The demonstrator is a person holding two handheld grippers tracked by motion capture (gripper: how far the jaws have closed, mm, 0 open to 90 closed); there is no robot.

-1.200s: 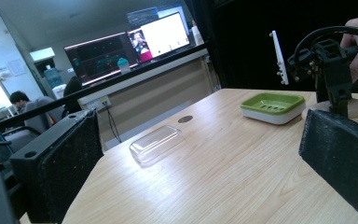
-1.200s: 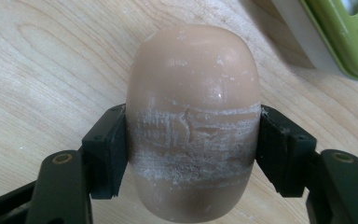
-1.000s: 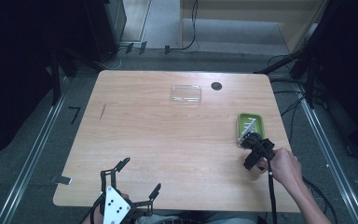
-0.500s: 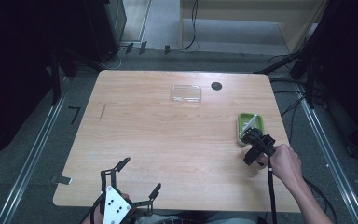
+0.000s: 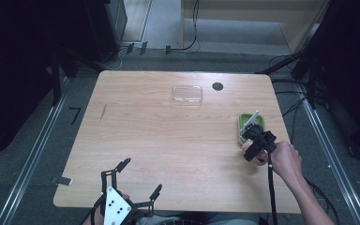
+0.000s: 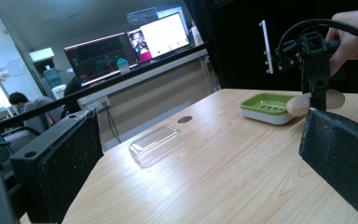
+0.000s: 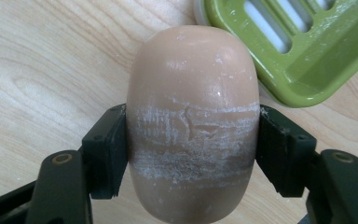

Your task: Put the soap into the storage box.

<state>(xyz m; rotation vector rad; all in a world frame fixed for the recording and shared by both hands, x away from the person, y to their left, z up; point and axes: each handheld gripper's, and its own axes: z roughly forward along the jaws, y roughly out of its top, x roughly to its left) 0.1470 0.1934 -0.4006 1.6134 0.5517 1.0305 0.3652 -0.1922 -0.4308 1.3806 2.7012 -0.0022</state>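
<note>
Soap gripped beside its dish
The right gripper [image 7: 192, 154] pinches the tan soap bar [image 7: 193, 112] just beside the green soap dish [image 7: 307, 70]; the left gripper [image 5: 133, 180] sits spread.

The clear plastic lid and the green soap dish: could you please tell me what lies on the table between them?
Nothing: in the high view, bare wooden tabletop separates the clear plastic lid from the green soap dish.

**Soap held beside the green dish, seen across the worktop**

The left gripper [image 6: 200, 158] is seen with its two black jaws standing wide apart, nothing between them. Across the wooden worktop [image 6: 223, 172], a clear plastic lid [image 6: 155, 145] is lying flat. Farther off, a tan soap bar [image 6: 314, 102] is clamped by the right gripper [image 6: 318, 95], just beside a green soap dish [image 6: 265, 106].
</note>
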